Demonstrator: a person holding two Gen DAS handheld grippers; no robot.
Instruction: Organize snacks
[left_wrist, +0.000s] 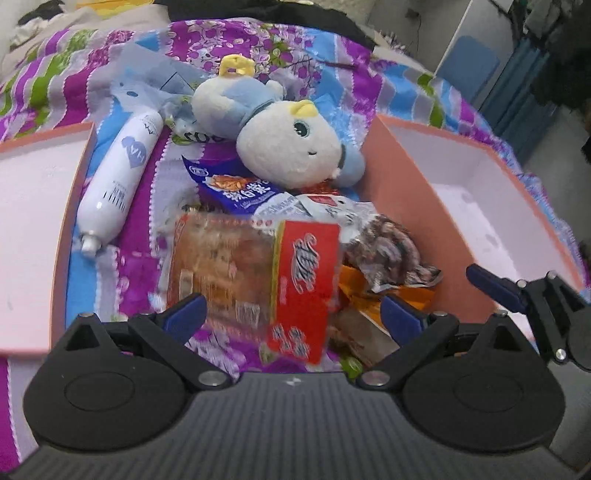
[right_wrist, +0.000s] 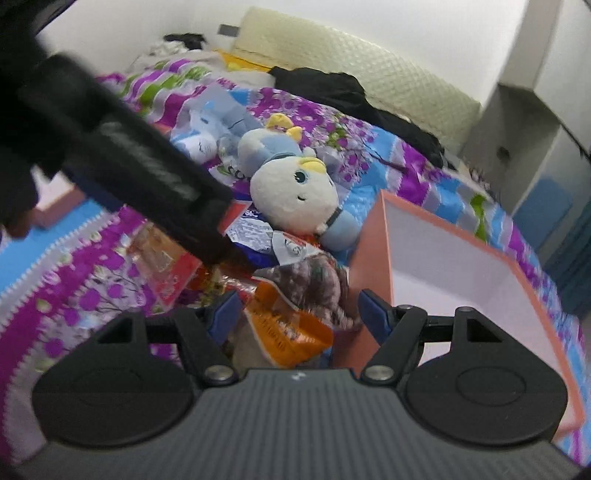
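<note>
Both claws hang open over the snack pile on the bed, the left claw (left_wrist: 291, 314) astride the red packet (left_wrist: 258, 273), the right claw (right_wrist: 295, 314) astride the orange packet (right_wrist: 291, 328), each probably needing to close before lifting toward the pink box (right_wrist: 461, 251).

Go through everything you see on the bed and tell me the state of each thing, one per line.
Left gripper: jaws open, red snack pack between them.
Right gripper: jaws open, orange packet between them.
Red snack pack: sealed, lying flat.
Orange packet: crumpled, in the pile.
Right pink box: open, nothing visible inside.
Left pink box: open.
White bottle: lying on its side.
Plush toy: lying on snack packets.
</note>
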